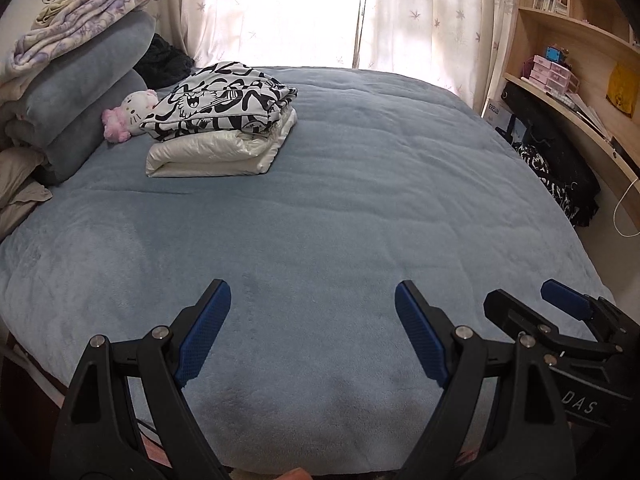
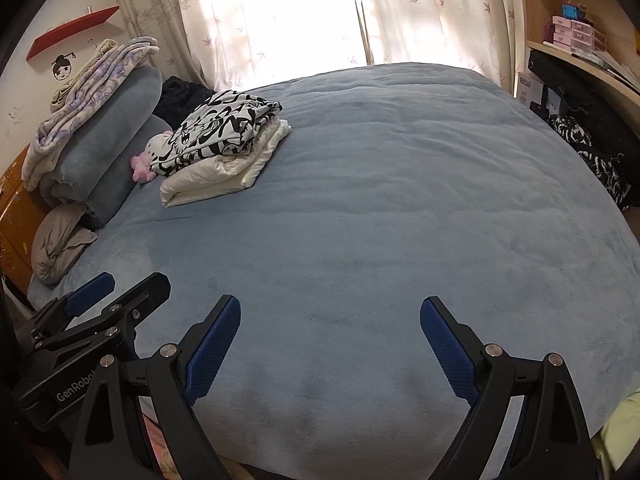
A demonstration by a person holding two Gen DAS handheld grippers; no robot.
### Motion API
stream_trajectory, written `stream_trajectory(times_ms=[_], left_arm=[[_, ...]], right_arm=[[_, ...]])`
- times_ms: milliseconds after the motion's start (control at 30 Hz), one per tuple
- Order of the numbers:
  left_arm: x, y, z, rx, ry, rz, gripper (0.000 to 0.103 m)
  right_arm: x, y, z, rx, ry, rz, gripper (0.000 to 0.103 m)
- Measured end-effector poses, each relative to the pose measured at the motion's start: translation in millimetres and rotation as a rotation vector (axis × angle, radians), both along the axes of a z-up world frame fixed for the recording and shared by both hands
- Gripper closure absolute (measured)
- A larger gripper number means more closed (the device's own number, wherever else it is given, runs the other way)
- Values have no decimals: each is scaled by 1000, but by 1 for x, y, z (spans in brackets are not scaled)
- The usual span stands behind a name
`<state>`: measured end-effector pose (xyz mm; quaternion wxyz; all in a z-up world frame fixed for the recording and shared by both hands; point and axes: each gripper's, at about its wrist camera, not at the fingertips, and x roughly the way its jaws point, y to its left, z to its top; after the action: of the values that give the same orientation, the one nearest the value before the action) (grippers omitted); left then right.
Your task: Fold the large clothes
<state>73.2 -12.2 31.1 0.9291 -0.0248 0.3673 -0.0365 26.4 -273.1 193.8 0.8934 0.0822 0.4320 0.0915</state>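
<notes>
A folded black-and-white patterned garment (image 1: 224,100) (image 2: 224,128) lies on top of a folded shiny white padded garment (image 1: 216,152) (image 2: 216,176), at the far left of the blue fleece bed cover (image 1: 340,200) (image 2: 380,220). My left gripper (image 1: 312,304) hangs open over the near edge of the bed with nothing between its blue pads. My right gripper (image 2: 330,316) is open too, side by side with the left and equally bare. In the left wrist view the right gripper (image 1: 520,300) shows at the right edge. In the right wrist view the left gripper (image 2: 128,284) shows at the left edge.
Rolled blue blankets (image 1: 80,100) and stacked bedding (image 1: 80,24) pile up at the left, with a pink-and-white plush toy (image 1: 128,116) beside them. Curtains (image 1: 420,12) hang behind the bed. Wooden shelves (image 1: 572,60) and dark clothing (image 1: 560,176) stand on the right. Something pale yellow-green (image 2: 624,424) shows at the lower right.
</notes>
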Motion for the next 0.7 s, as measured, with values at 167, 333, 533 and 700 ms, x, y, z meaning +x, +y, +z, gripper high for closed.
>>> stream_trajectory(times_ms=[167,333,533,700], left_arm=[[4,-3,-1,21,-4,2,20],[4,-6,-2,36,4,5,20],[6,-8,-6,50,13,10,20],[7,-11,-9,56,19,12,20]], right_arm=[[4,1,-2,-13,-4,-7,10],[8,-2,-7,-8,5,-13,10],[11,0,-12,-10,8,-20,11],[16,4,-18,-13,9,-27,11]])
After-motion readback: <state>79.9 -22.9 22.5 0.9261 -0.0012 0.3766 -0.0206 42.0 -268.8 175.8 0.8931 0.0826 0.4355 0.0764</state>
